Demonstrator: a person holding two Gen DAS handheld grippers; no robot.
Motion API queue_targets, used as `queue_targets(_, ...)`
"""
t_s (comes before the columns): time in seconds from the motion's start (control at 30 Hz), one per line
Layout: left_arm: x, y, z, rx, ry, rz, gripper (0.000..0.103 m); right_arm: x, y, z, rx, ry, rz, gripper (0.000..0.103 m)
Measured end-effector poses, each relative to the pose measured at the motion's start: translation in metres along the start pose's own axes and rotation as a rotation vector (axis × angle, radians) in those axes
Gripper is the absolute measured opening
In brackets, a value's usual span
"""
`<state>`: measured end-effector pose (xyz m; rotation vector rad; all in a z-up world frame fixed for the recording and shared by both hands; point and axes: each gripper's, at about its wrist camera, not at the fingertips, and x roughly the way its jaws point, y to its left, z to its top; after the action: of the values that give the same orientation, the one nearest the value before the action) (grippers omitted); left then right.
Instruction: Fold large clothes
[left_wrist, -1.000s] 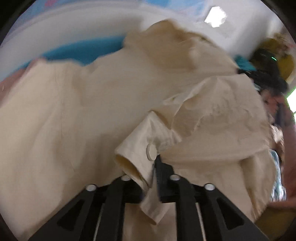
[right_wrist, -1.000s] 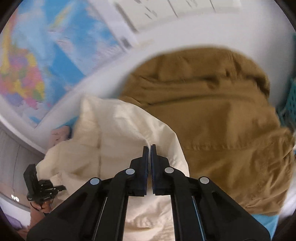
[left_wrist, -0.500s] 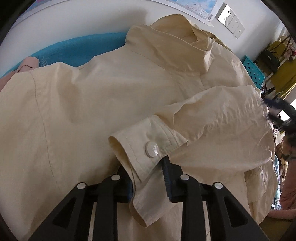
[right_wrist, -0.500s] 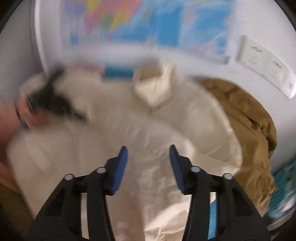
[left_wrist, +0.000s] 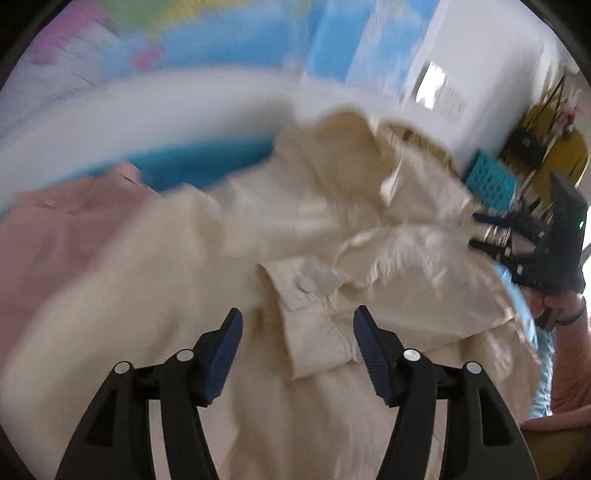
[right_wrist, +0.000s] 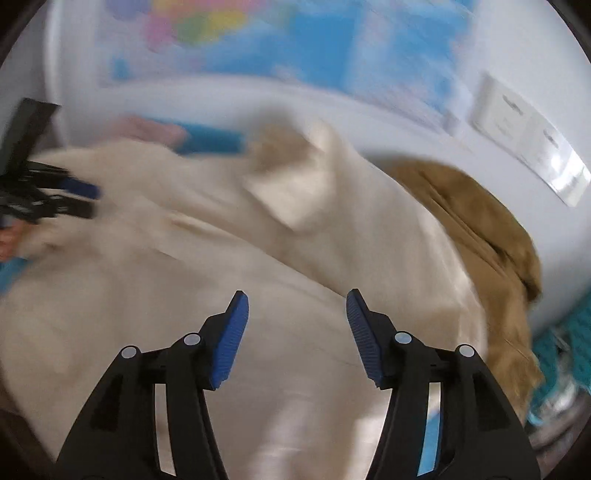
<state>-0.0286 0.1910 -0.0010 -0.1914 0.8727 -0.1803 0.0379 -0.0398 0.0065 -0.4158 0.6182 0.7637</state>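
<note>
A cream shirt (left_wrist: 229, 266) lies spread on the blue surface, collar (left_wrist: 354, 147) toward the wall. Its buttoned sleeve cuff (left_wrist: 310, 314) lies folded across the body, just ahead of my left gripper (left_wrist: 297, 325), which is open and empty above it. My right gripper (right_wrist: 297, 308) is open and empty above the shirt's body (right_wrist: 258, 314); the collar (right_wrist: 299, 184) shows ahead of it. The right gripper also shows at the right edge of the left wrist view (left_wrist: 532, 243), and the left gripper at the left edge of the right wrist view (right_wrist: 40, 192). Both views are motion-blurred.
A brown garment (right_wrist: 480, 229) lies right of the shirt against the white wall. A pink garment (left_wrist: 62, 229) lies to the left. A teal basket (left_wrist: 491, 181) stands at the right. A map poster (right_wrist: 295, 40) and wall sockets (right_wrist: 524, 140) are behind.
My left gripper has let go of the sleeve cuff and opened wide, pulling back a little. My right gripper stays open and has shifted over the shirt's body.
</note>
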Motion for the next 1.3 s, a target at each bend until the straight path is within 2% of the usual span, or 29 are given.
queue_targets(0.03,-0.018,0.003,-0.002,-0.009,-0.048,0.025,0.072,0.004,0.013,0.007,-0.021,-0.001,0.040,0.055)
queue_targets(0.13,-0.066,0.016,-0.012,-0.054,-0.152,0.117,0.075,0.039,0.055,0.019,-0.110,0.056,0.114,0.055)
queue_targets(0.27,-0.118,0.047,-0.037,-0.110,-0.213,0.220,0.077,0.095,0.082,0.012,-0.122,0.193,0.185,0.049)
queue_targets(0.33,-0.137,0.063,-0.054,-0.127,-0.203,0.289,0.078,0.117,0.084,0.002,-0.129,0.251,0.164,0.050)
queue_targets(0.4,-0.148,0.078,-0.069,-0.134,-0.177,0.325,0.078,0.117,0.081,0.001,-0.123,0.243,0.169,0.051)
queue_targets(0.57,-0.153,0.102,-0.096,-0.104,-0.086,0.328,0.080,0.106,0.076,0.004,-0.069,0.258,0.196,0.057)
queue_targets(0.63,-0.151,0.109,-0.104,-0.075,-0.056,0.312,0.085,0.100,0.076,0.003,-0.072,0.255,0.189,0.061)
queue_targets(0.7,-0.144,0.115,-0.109,-0.041,-0.016,0.311,0.085,0.094,0.079,-0.001,-0.065,0.252,0.193,0.061)
queue_targets(0.73,-0.139,0.118,-0.112,-0.028,0.014,0.287,0.084,0.094,0.080,-0.002,-0.059,0.250,0.197,0.062)
queue_targets(0.77,-0.136,0.121,-0.115,-0.018,0.032,0.275,0.081,0.090,0.081,-0.004,-0.055,0.246,0.202,0.063)
queue_targets(0.8,-0.129,0.121,-0.118,-0.002,0.065,0.275,0.063,0.085,0.081,-0.006,-0.053,0.241,0.200,0.064)
queue_targets(0.83,-0.122,0.119,-0.120,0.013,0.107,0.281,0.036,0.080,0.081,-0.007,-0.050,0.236,0.200,0.064)
queue_targets(0.87,-0.116,0.117,-0.120,0.026,0.143,0.297,0.026,0.076,0.081,-0.007,-0.046,0.229,0.205,0.064)
queue_targets(0.9,-0.114,0.114,-0.119,0.035,0.154,0.304,0.014,0.070,0.082,-0.008,-0.041,0.220,0.207,0.064)
queue_targets(0.93,-0.115,0.110,-0.116,0.045,0.156,0.298,0.007,0.067,0.080,-0.007,-0.036,0.210,0.209,0.064)
queue_targets(1.0,-0.125,0.101,-0.105,0.048,0.134,0.278,0.007,0.056,0.078,-0.008,-0.013,0.188,0.223,0.064)
queue_targets(1.17,-0.177,0.058,-0.049,0.079,0.014,0.109,0.007,0.024,0.060,-0.003,0.043,0.110,0.262,0.064)
queue_targets(1.3,-0.183,0.000,0.004,0.133,0.012,-0.015,0.005,0.001,0.043,-0.001,0.103,0.040,0.303,0.064)
